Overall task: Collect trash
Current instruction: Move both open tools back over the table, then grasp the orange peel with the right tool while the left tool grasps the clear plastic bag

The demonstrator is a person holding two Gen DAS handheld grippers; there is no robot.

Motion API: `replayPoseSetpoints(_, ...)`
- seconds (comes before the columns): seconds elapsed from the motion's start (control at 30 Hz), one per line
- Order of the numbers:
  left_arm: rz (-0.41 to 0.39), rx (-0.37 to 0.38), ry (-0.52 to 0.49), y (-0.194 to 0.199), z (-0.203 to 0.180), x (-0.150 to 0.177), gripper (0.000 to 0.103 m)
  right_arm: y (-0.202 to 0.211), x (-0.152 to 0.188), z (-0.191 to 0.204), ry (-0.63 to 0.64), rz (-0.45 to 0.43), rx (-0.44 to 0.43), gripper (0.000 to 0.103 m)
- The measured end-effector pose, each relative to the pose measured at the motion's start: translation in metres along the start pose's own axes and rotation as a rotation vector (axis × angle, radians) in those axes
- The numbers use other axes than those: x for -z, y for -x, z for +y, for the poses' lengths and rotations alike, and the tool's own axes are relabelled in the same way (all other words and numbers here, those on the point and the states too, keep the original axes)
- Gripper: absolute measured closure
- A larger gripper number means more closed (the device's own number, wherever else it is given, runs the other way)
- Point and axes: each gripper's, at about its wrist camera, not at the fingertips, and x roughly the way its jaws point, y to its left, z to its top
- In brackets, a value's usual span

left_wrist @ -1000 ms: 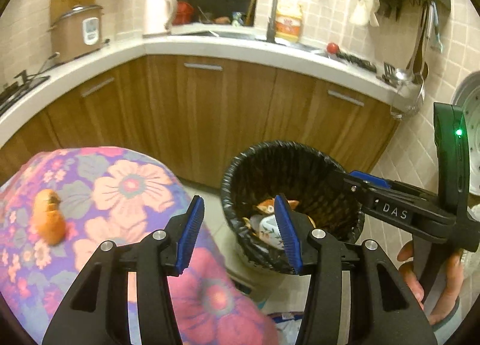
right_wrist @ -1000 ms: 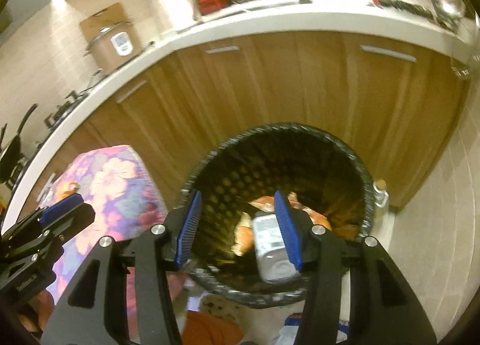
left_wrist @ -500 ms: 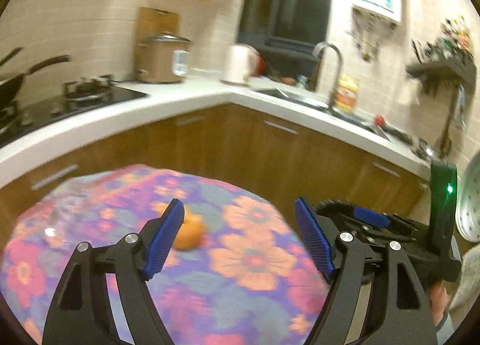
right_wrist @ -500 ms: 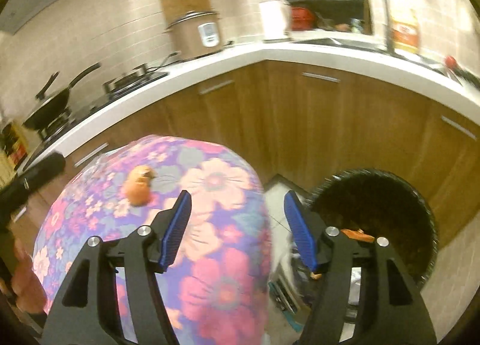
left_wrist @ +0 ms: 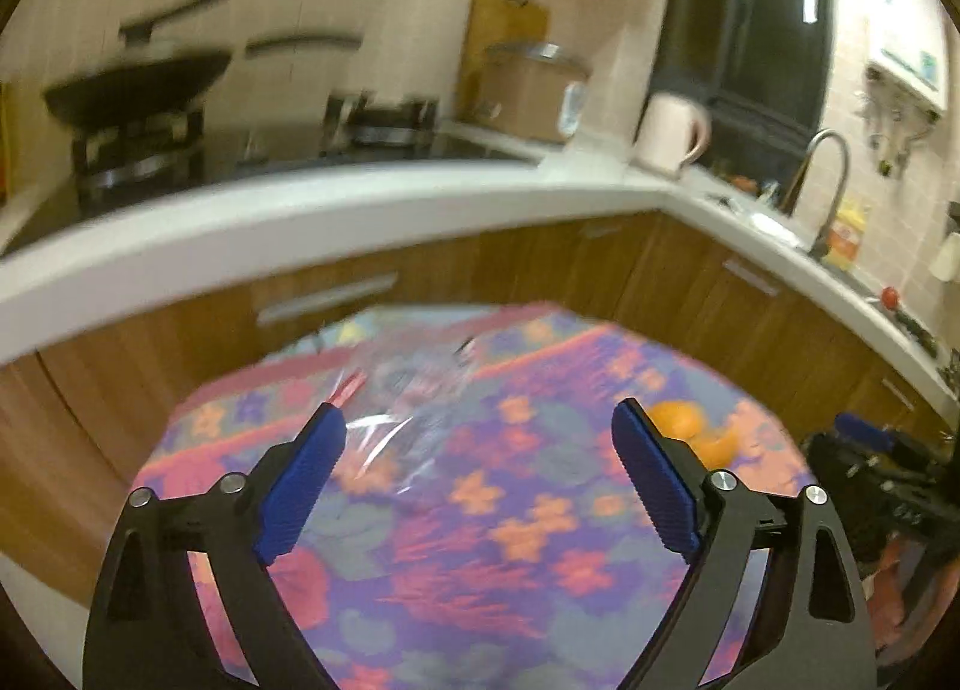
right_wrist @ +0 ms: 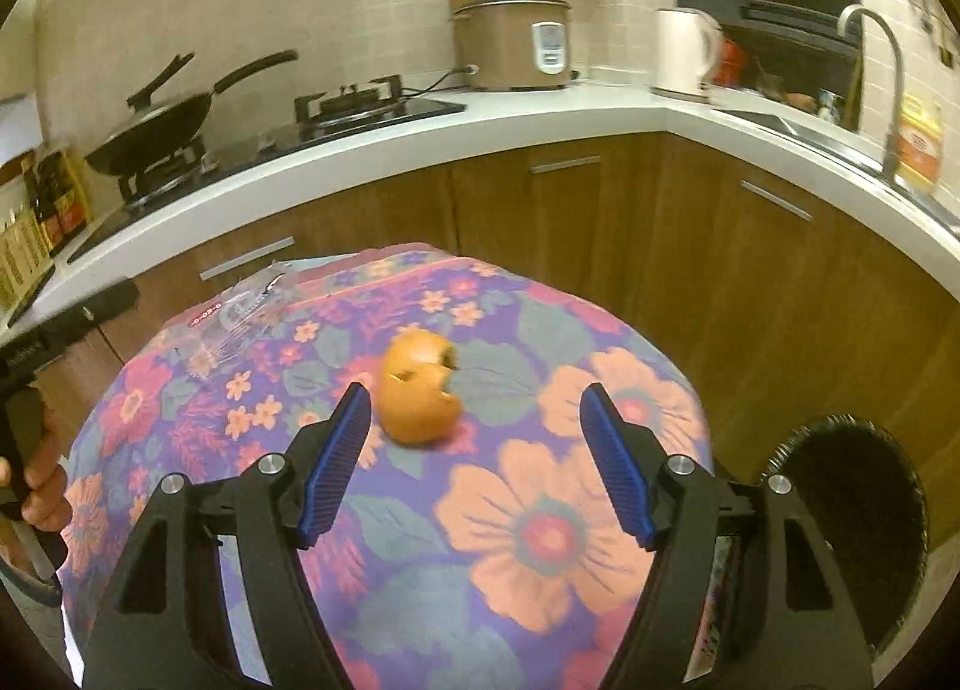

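Clear wrapper (right_wrist: 231,318) – red strip, print perhaps "0-02-0" – blurred.

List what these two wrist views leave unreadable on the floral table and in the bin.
- Clear plastic wrapper: motion blur in the left wrist view; its red print is too small in the right wrist view.
- Trash bin: interior dark, contents not visible; right wrist view.
- Orange peel: partly behind the left claw's finger.

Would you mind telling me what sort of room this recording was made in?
A home kitchen, most likely: a gas stove with a black wok, a rice cooker on the white countertop, and a sink faucet.
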Motion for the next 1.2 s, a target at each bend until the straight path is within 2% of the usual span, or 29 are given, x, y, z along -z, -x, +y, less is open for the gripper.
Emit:
replayPoseSetpoints(0.1, 0.066, -0.025, 0.075, -0.029, 0.03, 0.006, 0.015, -0.019, -0.004, 0.015, 0.03, -0.042, 0.019, 0.031)
replayPoseSetpoints(0.2, 0.103, -0.047, 0.094, -0.055, 0.043, 0.005, 0.015, -0.044, -0.006, 0.025, 0.044, -0.016, 0.005, 0.03)
replayPoseSetpoints(0.43, 0.155, -0.129, -0.032, -0.09, 0.027, 0.009, 0.015, -0.07, 0.001, 0.03, 0.052, 0.032, 0.015, 0.03)
replayPoseSetpoints(0.57, 0.189, -0.181, -0.087, -0.101, 0.019, 0.012, 0.018, -0.073, 0.003, 0.033, 0.065, 0.039, 0.022, 0.024)
replayPoseSetpoints(0.6, 0.197, -0.189, -0.092, -0.104, 0.019, 0.012, 0.022, -0.074, 0.003, 0.033, 0.067, 0.046, 0.024, 0.024)
replayPoseSetpoints(0.63, 0.208, -0.198, -0.094, -0.106, 0.019, 0.013, 0.038, -0.076, 0.003, 0.034, 0.068, 0.056, 0.024, 0.024)
replayPoseSetpoints(0.67, 0.228, -0.201, -0.098, -0.11, 0.019, 0.014, 0.046, -0.078, 0.003, 0.033, 0.069, 0.063, 0.024, 0.024)
replayPoseSetpoints(0.7, 0.244, -0.194, -0.1, -0.113, 0.019, 0.016, 0.06, -0.078, 0.003, 0.034, 0.067, 0.064, 0.023, 0.024)
replayPoseSetpoints(0.77, 0.239, -0.195, -0.107, -0.112, 0.017, 0.016, 0.068, -0.078, 0.003, 0.033, 0.063, 0.065, 0.024, 0.024)
replayPoseSetpoints(0.83, 0.237, -0.193, -0.111, -0.112, 0.017, 0.017, 0.085, -0.078, 0.003, 0.031, 0.05, 0.068, 0.021, 0.024)
replayPoseSetpoints(0.9, 0.234, -0.187, -0.106, -0.111, 0.018, 0.017, 0.094, -0.077, 0.003, 0.027, 0.035, 0.069, 0.018, 0.024)
replayPoseSetpoints(1.0, 0.229, -0.168, -0.085, -0.111, 0.021, 0.017, 0.097, -0.078, 0.004, 0.025, 0.027, 0.077, 0.019, 0.024)
replayPoseSetpoints(1.13, 0.205, -0.14, -0.052, -0.105, 0.025, 0.015, 0.1, -0.091, 0.005, 0.028, 0.046, 0.149, 0.007, 0.024)
replayPoseSetpoints(1.2, 0.173, -0.095, -0.021, -0.095, 0.03, 0.015, 0.101, -0.099, 0.006, 0.029, 0.045, 0.193, 0.004, 0.024)
